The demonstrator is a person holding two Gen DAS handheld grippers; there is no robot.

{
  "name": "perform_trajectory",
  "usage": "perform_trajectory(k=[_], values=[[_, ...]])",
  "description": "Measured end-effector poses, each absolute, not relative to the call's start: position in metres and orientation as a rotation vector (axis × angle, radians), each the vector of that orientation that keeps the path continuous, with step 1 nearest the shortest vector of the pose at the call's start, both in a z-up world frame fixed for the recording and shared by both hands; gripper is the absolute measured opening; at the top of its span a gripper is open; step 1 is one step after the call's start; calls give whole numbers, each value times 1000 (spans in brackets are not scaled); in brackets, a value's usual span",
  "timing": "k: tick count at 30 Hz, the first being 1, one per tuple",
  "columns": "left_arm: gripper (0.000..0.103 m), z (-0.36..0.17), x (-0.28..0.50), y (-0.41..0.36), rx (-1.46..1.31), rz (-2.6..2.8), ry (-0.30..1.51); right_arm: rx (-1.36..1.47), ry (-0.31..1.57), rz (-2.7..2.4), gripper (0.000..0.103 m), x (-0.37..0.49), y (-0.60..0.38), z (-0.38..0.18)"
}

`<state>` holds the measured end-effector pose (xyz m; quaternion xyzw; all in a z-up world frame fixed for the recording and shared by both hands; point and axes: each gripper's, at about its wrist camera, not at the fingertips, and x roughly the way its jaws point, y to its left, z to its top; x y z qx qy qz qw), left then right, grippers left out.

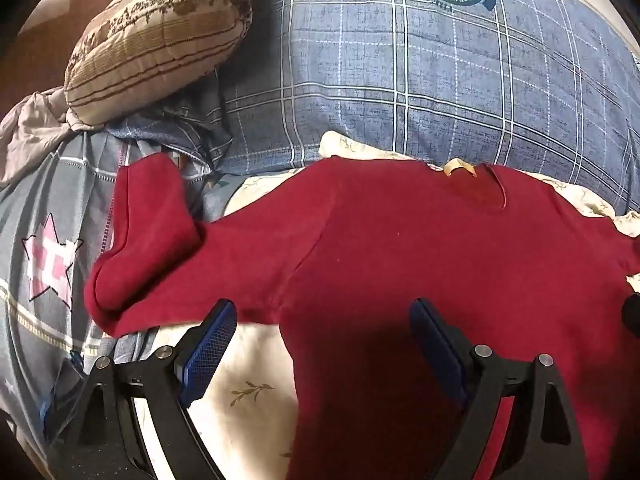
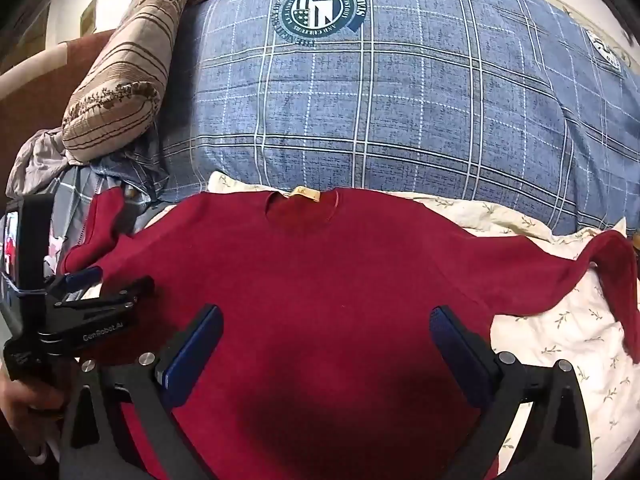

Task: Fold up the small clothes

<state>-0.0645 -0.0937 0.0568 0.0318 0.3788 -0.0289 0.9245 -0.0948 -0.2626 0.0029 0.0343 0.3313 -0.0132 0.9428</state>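
Over the spread red sweater [image 2: 320,280], left gripper [image 1: 324,340] and right gripper [image 2: 326,344] are hovering, jaws released, lining up a fold.

One red sweater [image 2: 320,280], one blue plaid pillow [image 2: 400,112], one brown striped cushion [image 2: 120,80], one leaf-print sheet [image 2: 560,340], and two grippers, left gripper [image 1: 324,320] and right gripper [image 2: 326,324].

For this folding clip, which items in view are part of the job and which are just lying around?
Part of the job:
- red sweater, spread flat
- left gripper, open
- right gripper, open

Just lying about:
- blue plaid pillow
- brown striped pillow
- grey star-print cloth
- cream leaf-print sheet
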Motion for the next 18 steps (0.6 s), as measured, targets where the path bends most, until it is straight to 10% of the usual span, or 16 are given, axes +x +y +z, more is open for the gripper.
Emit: perform_trajectory(k=[18], values=[[88, 57, -75, -98, 58, -70, 770, 85, 690, -35, 103, -95, -260, 4]])
